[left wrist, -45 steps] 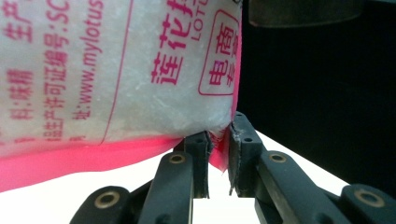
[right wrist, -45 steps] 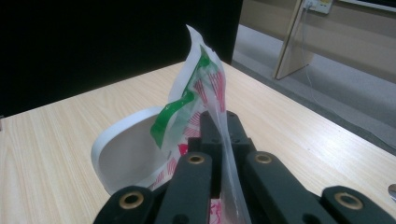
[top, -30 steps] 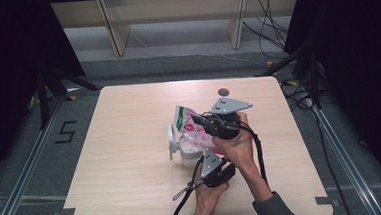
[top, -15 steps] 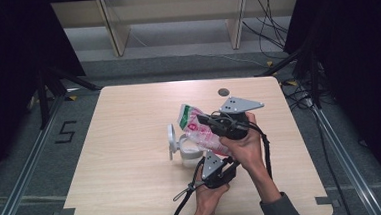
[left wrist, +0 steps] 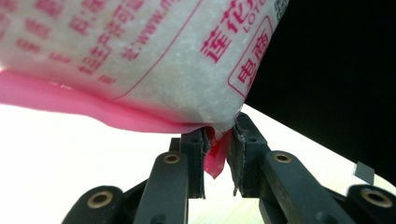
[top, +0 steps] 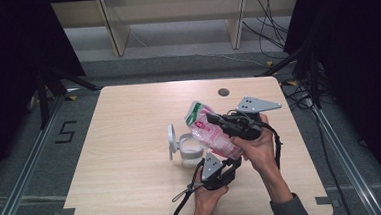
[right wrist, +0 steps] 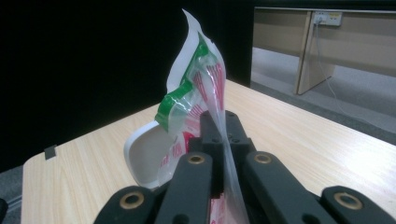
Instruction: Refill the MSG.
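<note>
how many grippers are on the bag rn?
2. Right gripper is clamped on the bag near its upper end; left gripper is at its lower corner, jaws just opening around the corner.

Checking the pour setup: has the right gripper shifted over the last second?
Yes. The right gripper, clamped on the bag, has drifted rightward toward the table's right edge, away from the white container.

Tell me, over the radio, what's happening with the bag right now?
Right gripper clamped on the bag upper edge. Left gripper jaws just easing open, pink corner between them. Bag hangs tilted over the white container, lid up. Nothing in the way.
</note>
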Demonstrator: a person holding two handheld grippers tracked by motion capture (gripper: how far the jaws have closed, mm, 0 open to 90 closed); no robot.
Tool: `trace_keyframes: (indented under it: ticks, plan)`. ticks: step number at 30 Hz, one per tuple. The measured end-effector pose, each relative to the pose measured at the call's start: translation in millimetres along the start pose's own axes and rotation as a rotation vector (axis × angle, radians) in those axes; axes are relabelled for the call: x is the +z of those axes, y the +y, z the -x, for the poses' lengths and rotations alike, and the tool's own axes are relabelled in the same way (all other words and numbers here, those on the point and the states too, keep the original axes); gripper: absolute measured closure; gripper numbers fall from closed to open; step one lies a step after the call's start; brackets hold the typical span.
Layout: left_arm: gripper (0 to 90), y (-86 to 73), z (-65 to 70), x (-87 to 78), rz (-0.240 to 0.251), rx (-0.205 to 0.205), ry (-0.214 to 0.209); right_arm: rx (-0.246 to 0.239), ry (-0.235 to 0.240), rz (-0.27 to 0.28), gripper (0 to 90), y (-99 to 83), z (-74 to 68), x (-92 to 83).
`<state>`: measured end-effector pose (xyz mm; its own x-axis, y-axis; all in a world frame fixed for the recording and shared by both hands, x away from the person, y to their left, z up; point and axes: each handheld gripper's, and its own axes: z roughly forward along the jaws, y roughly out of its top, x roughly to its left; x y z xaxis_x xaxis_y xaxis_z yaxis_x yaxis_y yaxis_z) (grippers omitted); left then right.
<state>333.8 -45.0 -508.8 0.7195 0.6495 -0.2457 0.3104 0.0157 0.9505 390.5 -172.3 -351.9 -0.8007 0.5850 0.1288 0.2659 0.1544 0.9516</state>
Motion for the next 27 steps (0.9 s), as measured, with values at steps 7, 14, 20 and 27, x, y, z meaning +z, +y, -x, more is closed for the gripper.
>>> trace_keyframes:
  ticks: [7,14,20,27]
  plan:
    - [75.3,-1.6,1.3,-0.2,-0.008,0.002,-0.008,0.022,0.003,0.035,90.0,-4.7,11.7,-14.1]
    - [73.8,-0.9,-0.9,-1.6,-0.022,0.008,-0.017,0.058,0.013,0.056,90.0,-6.5,15.2,-19.1]
    - [68.8,-1.2,-1.2,-3.2,-0.038,0.008,-0.025,0.061,0.021,0.056,90.0,-8.4,17.4,-22.5]
    - [57.4,-2.2,1.3,-5.2,-0.061,0.016,-0.017,0.096,0.045,0.09,90.0,-14.8,22.5,-23.7]
